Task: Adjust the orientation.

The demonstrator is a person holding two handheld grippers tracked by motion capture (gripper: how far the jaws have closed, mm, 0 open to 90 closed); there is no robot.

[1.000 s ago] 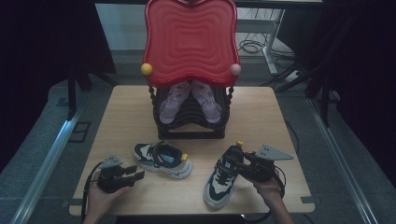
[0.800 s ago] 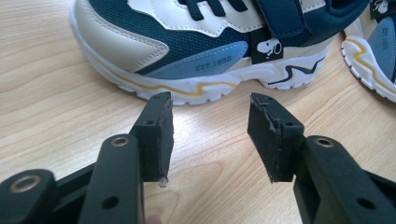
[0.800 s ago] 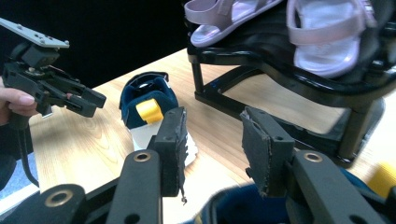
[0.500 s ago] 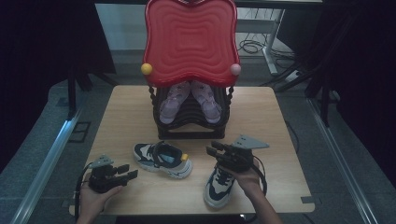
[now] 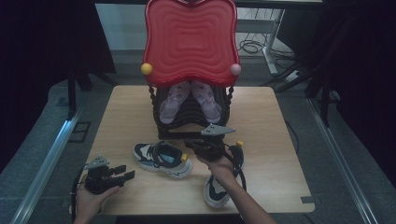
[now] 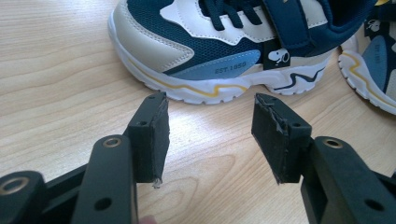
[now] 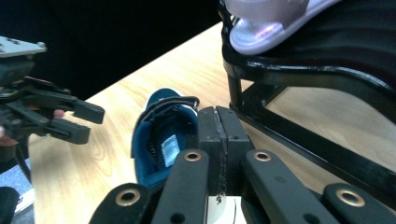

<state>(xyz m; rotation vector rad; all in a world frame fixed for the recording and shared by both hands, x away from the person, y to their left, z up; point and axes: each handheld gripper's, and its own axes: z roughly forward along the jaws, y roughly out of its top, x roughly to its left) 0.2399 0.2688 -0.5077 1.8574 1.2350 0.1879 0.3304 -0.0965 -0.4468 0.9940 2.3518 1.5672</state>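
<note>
- Right gripper (image 5: 189, 143): carried left and a little farther in, off the outer side of the second navy, white and pale-blue sneaker (image 5: 217, 189) at the near right, to a spot above the gap between the two shoes.
- Jaws just closing on the way and now pressed pad to pad, with nothing between them; plainly seen in the right gripper view (image 7: 218, 116).
- Just beyond those shut pads: the blue-lined heel opening of the first navy, white and pale-blue sneaker (image 7: 163, 140), lying on its side near the middle of the light wooden table (image 5: 275, 140).
- Left gripper (image 5: 127, 171): kept about where it was at the near left, jaws just opening further and now spread wide, empty, aimed at the white sole of that first sneaker (image 6: 205, 51), close but not touching.
- Neither sneaker lifted; both down on the table, near each other, just in front of the black ribbed shoe stand (image 5: 187, 123) with its red wavy back panel (image 5: 189, 42).
- Pair of pink sandals (image 5: 170, 100) already resting on the stand.
- Likely meaning: second sneaker left alone for now, attention turned to the first one, with the open left gripper best placed to take it; no grasp made yet.
</note>
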